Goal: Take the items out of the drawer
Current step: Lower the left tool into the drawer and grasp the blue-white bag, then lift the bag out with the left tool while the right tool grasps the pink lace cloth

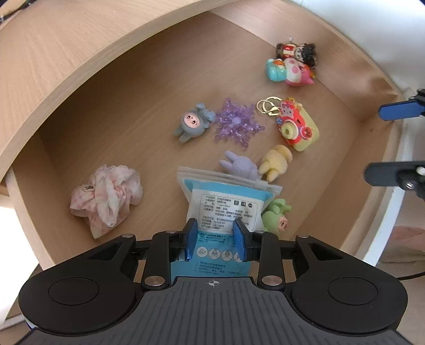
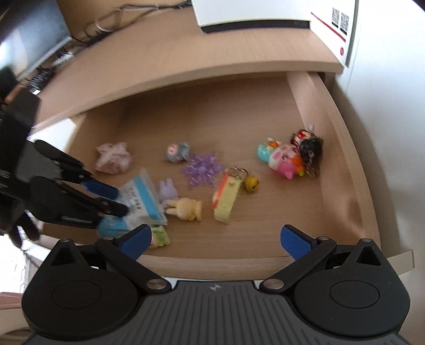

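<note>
The wooden drawer (image 1: pixel 127 87) stands pulled out and holds several small items. A blue and white sealed packet (image 1: pixel 225 197) lies tilted at its near side, leaning on a purple rabbit (image 1: pixel 240 165) and a green figure (image 1: pixel 275 216). My left gripper (image 1: pixel 215 236) points steeply down over the packet's lower end. Its blue pads straddle the packet without visibly pinching it. In the right wrist view the left gripper (image 2: pixel 120 200) reaches in from the left onto the packet (image 2: pixel 143 196). My right gripper (image 2: pixel 215 238) hovers wide open and empty above the drawer's front edge.
Also in the drawer are a pink scrunchie (image 1: pixel 106 197), a grey piglet figure (image 1: pixel 192 123), a purple snowflake (image 1: pixel 237 123), a camera keychain (image 1: pixel 297 127), a yellow rabbit (image 1: pixel 275 162) and a clump of figures (image 1: pixel 292 66). A white box (image 2: pixel 265 13) sits on the desktop (image 2: pixel 159 61).
</note>
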Available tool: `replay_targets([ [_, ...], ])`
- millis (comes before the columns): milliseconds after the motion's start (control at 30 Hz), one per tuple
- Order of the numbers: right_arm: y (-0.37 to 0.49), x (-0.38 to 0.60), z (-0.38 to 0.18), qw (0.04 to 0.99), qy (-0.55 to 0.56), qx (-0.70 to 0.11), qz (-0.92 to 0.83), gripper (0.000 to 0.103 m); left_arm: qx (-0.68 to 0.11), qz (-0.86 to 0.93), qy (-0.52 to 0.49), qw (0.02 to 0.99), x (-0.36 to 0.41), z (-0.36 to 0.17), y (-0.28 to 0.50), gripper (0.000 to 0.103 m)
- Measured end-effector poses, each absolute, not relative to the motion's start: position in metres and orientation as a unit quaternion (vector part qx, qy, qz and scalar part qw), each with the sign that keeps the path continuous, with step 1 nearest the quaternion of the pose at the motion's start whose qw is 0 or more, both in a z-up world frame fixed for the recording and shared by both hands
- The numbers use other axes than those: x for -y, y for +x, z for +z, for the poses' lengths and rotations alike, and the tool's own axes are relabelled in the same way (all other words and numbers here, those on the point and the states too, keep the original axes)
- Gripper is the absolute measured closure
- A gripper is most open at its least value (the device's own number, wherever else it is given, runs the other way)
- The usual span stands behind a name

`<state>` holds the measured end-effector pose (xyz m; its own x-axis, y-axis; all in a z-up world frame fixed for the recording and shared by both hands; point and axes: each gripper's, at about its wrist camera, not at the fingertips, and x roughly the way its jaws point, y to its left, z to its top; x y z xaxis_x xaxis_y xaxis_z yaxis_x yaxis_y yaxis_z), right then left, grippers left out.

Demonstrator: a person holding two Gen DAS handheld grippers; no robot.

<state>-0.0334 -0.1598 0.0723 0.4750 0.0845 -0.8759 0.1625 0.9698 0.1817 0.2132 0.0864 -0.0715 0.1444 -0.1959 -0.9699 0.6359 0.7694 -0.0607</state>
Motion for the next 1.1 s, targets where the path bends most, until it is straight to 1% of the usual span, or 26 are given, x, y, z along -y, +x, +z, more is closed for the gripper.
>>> replay_targets([
  [167,-0.023,0.154,0.067,0.84,0.131,-0.526,-0.036,0.0,-0.583,-0.327,0.185,0.72,-0.096,-0.073,0.212,0.068],
  [233,-0.02,0.149,0.064,0.836,0.126,-0.532,-0.055,0.0,-0.583,-0.342,0.177,0.716,-0.099,-0.075,0.212,0.065],
  [267,-0.018,0.147,0.064,0.833,0.125,-0.535,-0.064,0.0,-0.585,-0.35,0.167,0.712,-0.101,-0.077,0.214,0.057],
  [300,-0.016,0.145,0.064,0.83,0.129,-0.539,-0.068,0.0,-0.589,-0.355,0.155,0.709,-0.102,-0.078,0.218,0.051],
  [333,-0.014,0.144,0.064,0.827,0.136,-0.54,-0.071,0.0,-0.59,-0.353,0.151,0.711,-0.103,-0.08,0.221,0.048],
  [367,-0.012,0.143,0.065,0.826,0.141,-0.541,-0.075,0.0,-0.591,-0.347,0.153,0.712,-0.1,-0.082,0.223,0.039],
  [400,-0.01,0.142,0.066,0.825,0.141,-0.542,-0.081,0.0,-0.597,-0.337,0.162,0.71,-0.096,-0.089,0.224,0.024],
  [433,-0.007,0.141,0.068,0.824,0.137,-0.543,-0.086,0.0,-0.601,-0.331,0.17,0.707,-0.092,-0.094,0.224,0.022],
  [467,-0.005,0.141,0.07,0.824,0.133,-0.543,-0.088,0.0,-0.605,-0.325,0.165,0.707,-0.091,-0.098,0.224,0.024],
  [500,-0.002,0.142,0.072,0.824,0.129,-0.545,-0.091,0.0,-0.609,-0.326,0.157,0.705,-0.09,-0.099,0.224,0.028],
  [567,0.004,0.146,0.074,0.824,0.125,-0.546,-0.092,0.0,-0.6,-0.328,0.148,0.714,-0.091,-0.099,0.222,0.029],
  [600,0.009,0.149,0.074,0.824,0.122,-0.546,-0.089,0.0,-0.59,-0.329,0.15,0.722,-0.092,-0.098,0.219,0.039],
  [633,0.015,0.151,0.072,0.824,0.12,-0.547,-0.086,0.0,-0.581,-0.328,0.148,0.73,-0.093,-0.096,0.216,0.044],
  [700,0.028,0.156,0.065,0.82,0.12,-0.554,-0.079,0.0,-0.586,-0.302,0.124,0.742,-0.098,-0.089,0.212,0.047],
  [767,0.041,0.157,0.059,0.814,0.121,-0.564,-0.07,0.0,-0.586,-0.278,0.09,0.756,-0.108,-0.078,0.207,0.048],
  [933,0.068,0.138,0.062,0.834,0.113,-0.54,0.011,0.0,-0.556,-0.218,-0.02,0.802,-0.156,-0.032,0.195,0.049],
  [1033,0.089,0.121,0.057,0.841,0.087,-0.529,0.07,0.0,-0.539,-0.188,-0.044,0.82,-0.176,-0.011,0.188,0.05],
  [1100,0.103,0.107,0.049,0.843,0.042,-0.526,0.107,0.0,-0.53,-0.163,-0.053,0.831,-0.185,-0.004,0.187,0.05],
])
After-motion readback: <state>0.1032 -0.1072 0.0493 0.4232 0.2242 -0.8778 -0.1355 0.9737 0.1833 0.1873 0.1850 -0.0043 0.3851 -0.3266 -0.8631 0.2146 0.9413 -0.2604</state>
